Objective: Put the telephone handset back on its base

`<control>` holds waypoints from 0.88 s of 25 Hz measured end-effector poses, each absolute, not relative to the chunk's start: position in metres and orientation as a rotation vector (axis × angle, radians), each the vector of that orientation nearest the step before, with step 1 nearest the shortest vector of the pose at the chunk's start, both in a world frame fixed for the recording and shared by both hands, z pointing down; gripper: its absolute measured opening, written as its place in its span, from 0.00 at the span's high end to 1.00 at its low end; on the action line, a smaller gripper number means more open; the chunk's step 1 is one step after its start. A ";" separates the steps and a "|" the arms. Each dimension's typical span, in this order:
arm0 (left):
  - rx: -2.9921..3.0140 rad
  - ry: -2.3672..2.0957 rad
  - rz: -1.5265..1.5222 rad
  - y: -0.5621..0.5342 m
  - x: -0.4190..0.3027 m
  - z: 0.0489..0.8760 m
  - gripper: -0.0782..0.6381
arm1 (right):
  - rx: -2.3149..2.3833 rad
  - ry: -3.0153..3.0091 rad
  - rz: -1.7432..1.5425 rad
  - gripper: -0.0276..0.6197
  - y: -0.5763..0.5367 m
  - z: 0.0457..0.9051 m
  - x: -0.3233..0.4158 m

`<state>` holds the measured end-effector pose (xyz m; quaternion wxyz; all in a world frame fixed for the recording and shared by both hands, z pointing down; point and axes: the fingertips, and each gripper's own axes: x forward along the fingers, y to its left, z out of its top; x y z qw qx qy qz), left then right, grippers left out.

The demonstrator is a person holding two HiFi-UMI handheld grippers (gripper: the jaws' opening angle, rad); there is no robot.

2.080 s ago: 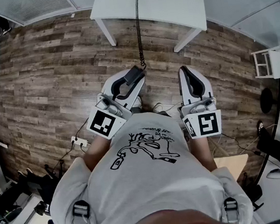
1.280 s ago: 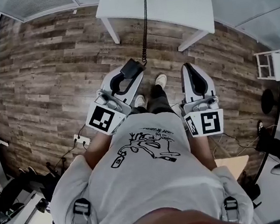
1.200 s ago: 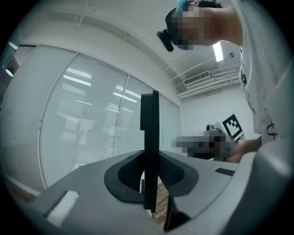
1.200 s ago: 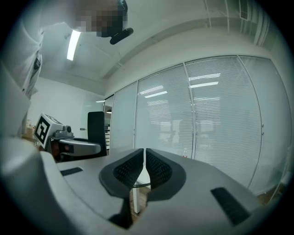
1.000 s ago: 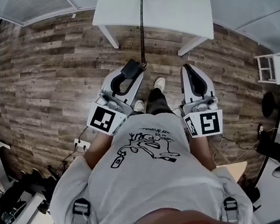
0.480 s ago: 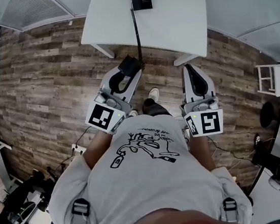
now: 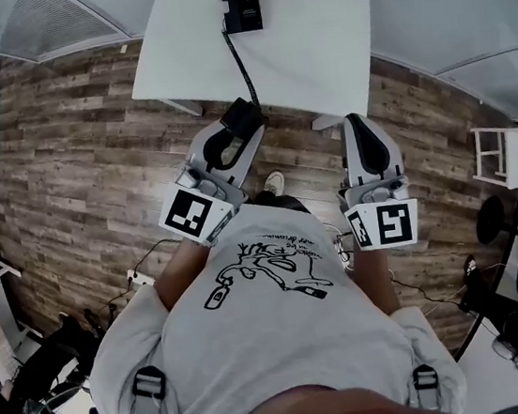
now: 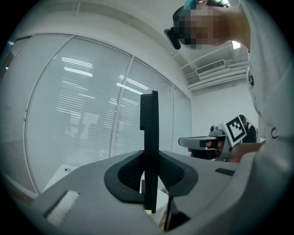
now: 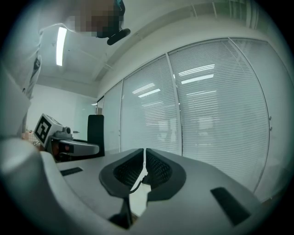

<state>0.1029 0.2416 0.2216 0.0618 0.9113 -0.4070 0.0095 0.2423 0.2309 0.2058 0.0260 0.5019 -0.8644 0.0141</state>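
In the head view the black telephone base (image 7: 241, 6) stands at the far side of the white table (image 7: 313, 43). A coiled cord (image 7: 238, 62) runs from it to the black handset (image 7: 241, 118), and my left gripper (image 7: 239, 126) is shut on that handset, in the air at the table's near edge. In the left gripper view the handset (image 8: 149, 128) stands upright, edge-on, clamped between the pads. My right gripper (image 7: 357, 124) hovers at the table's near edge to the right; in its own view the right gripper (image 9: 144, 166) is shut with nothing between its fingers.
Wood-plank floor (image 7: 72, 150) lies around the table. A small white rack (image 7: 498, 155) stands at the right, and cables and a power strip (image 7: 140, 276) lie on the floor at the left. Window blinds (image 8: 78, 114) fill both gripper views.
The table and telephone base have come nearer and lower in the head view as the person walked up to them. The cord between base and handset now looks shorter. Both grippers keep their grip state.
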 end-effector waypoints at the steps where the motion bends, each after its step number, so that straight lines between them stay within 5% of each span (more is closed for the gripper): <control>1: 2.755 -1.224 0.028 0.239 0.107 0.223 0.79 | 1.551 -2.670 0.047 0.94 0.229 0.207 0.246; 22: 2.709 -1.241 0.023 0.133 0.062 0.245 0.79 | 1.461 -2.652 0.093 0.94 0.127 0.233 0.200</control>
